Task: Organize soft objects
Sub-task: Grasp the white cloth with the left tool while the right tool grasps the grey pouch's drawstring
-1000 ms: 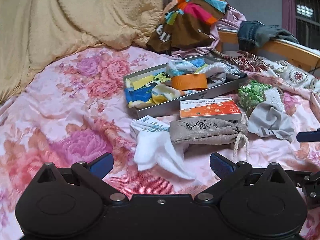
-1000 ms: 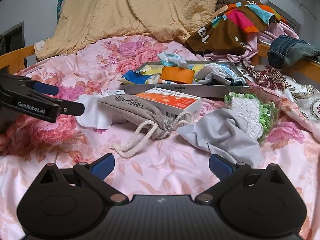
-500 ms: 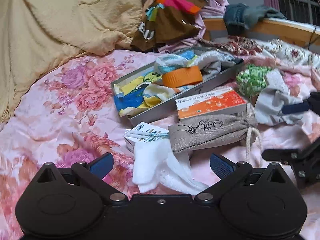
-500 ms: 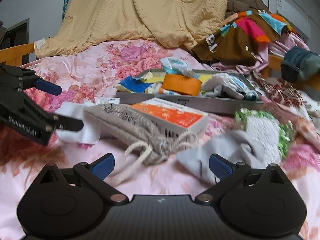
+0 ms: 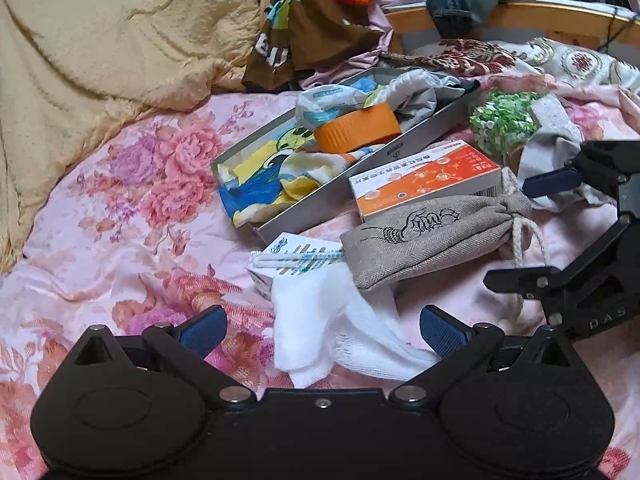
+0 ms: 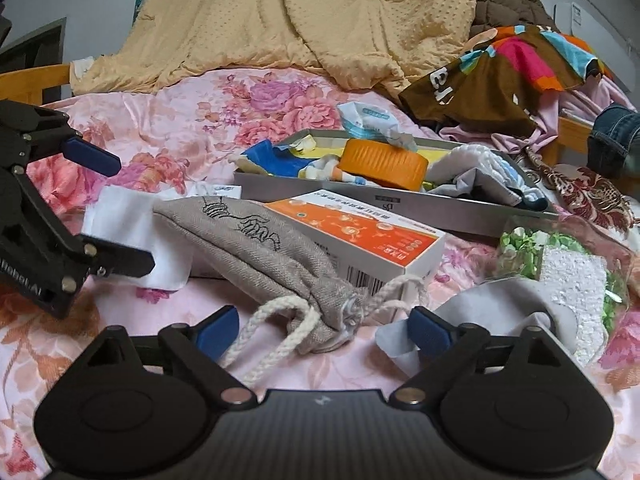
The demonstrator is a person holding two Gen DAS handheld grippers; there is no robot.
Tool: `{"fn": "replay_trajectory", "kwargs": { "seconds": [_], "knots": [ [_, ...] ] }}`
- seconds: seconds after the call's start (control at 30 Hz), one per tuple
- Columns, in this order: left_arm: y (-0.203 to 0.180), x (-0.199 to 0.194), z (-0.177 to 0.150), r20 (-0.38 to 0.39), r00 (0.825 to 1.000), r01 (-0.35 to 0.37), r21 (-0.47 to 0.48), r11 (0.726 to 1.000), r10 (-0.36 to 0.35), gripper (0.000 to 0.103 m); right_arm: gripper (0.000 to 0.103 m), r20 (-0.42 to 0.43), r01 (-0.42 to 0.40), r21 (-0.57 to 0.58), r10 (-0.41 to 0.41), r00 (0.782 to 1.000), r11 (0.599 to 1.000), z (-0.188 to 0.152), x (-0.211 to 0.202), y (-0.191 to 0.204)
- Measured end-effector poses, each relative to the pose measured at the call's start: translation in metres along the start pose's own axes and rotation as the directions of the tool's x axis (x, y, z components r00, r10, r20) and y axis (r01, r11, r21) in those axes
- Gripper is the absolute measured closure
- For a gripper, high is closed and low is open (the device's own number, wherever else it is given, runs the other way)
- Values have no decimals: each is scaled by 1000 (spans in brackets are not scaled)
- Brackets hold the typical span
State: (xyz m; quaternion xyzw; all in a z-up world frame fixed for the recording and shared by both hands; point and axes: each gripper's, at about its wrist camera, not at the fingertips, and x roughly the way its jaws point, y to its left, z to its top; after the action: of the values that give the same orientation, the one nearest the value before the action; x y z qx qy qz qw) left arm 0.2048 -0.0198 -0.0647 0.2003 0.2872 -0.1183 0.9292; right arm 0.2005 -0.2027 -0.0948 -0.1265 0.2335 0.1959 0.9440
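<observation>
Two tools, both spread wide, empty. Left tool (image 5: 322,330): over white cloth (image 5: 332,320), left of pouch (image 5: 432,236). Right tool (image 6: 320,330): at pouch's drawstring end. Orange box (image 6: 360,232): touching behind pouch. Tray (image 6: 440,204): beyond box.

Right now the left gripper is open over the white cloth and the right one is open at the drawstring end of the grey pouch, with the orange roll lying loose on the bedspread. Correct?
Not quite. The orange roll lies inside the grey tray, as the left wrist view shows. The rest holds: left gripper open over the white cloth, right gripper open at the grey pouch.
</observation>
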Motion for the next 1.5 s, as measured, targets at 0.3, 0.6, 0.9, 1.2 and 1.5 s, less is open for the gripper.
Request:
{"fn": "replay_trajectory", "kwargs": {
  "seconds": [0.3, 0.6, 0.9, 1.2, 1.5],
  "knots": [
    [-11, 4, 0, -14, 998, 54, 63, 997, -54, 5, 20, 43, 94, -48, -92, 995, 994, -5, -5, 10],
    [-7, 10, 0, -69, 996, 65, 47, 997, -62, 20, 36, 45, 100, -67, -97, 994, 993, -6, -5, 13],
    [-3, 5, 1, -65, 994, 90, 17, 996, -88, 64, 60, 45, 97, -129, -92, 995, 987, -10, -3, 23],
    [0, 0, -1, -61, 995, 72, -70, 995, -77, 91, 68, 56, 119, -133, -112, 992, 984, -13, -6, 24],
    [14, -16, -1, -65, 993, 80, -248, 965, -98, 93, 74, 80, 134, -82, -128, 989, 988, -9, -22, 15]
  ]
}}
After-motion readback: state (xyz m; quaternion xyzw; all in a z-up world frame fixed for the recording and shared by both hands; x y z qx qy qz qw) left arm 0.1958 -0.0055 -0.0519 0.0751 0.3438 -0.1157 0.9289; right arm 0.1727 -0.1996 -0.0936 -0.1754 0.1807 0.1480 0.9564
